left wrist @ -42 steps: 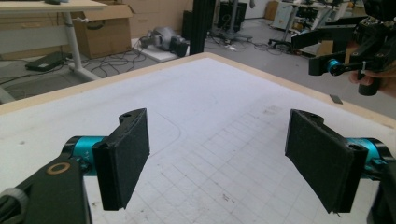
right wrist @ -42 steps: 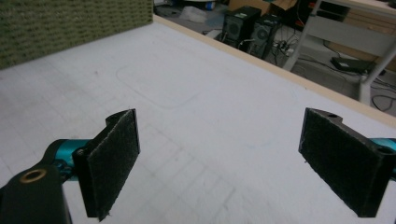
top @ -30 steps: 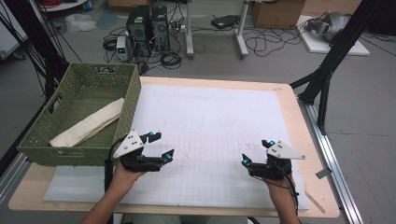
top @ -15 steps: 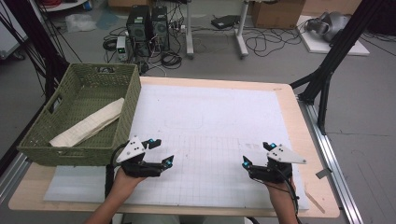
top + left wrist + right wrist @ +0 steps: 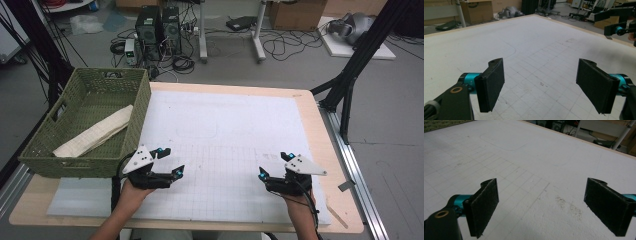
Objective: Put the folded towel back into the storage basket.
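Left gripper (image 5: 169, 161) low over the near left of the surface (image 5: 310, 107), just right of the green basket (image 5: 67, 125), fingers (image 5: 491, 85) wide apart, nothing between them. Left gripper view: both black pads open over the white gridded mat (image 5: 534, 50), bare mat in the gap. Right gripper (image 5: 274, 166) at the near right of the mat, well apart from the left one, fingers (image 5: 484, 206) also spread wide and holding nothing. Right gripper view: pads over grid lines and a small patch of dark specks (image 5: 569, 206) on the mat. Each gripper is held by a hand coming in from the near edge, grey three-cornered plate on top.

Basket stands at the left edge of the surface, partly over the mat's left side; a folded beige cloth (image 5: 95, 132) lies diagonally inside it. Faint rounded outline (image 5: 197, 125) drawn on the mat toward the middle. Floor beyond the far edge: computer towers (image 5: 160, 22), cables, cardboard boxes.
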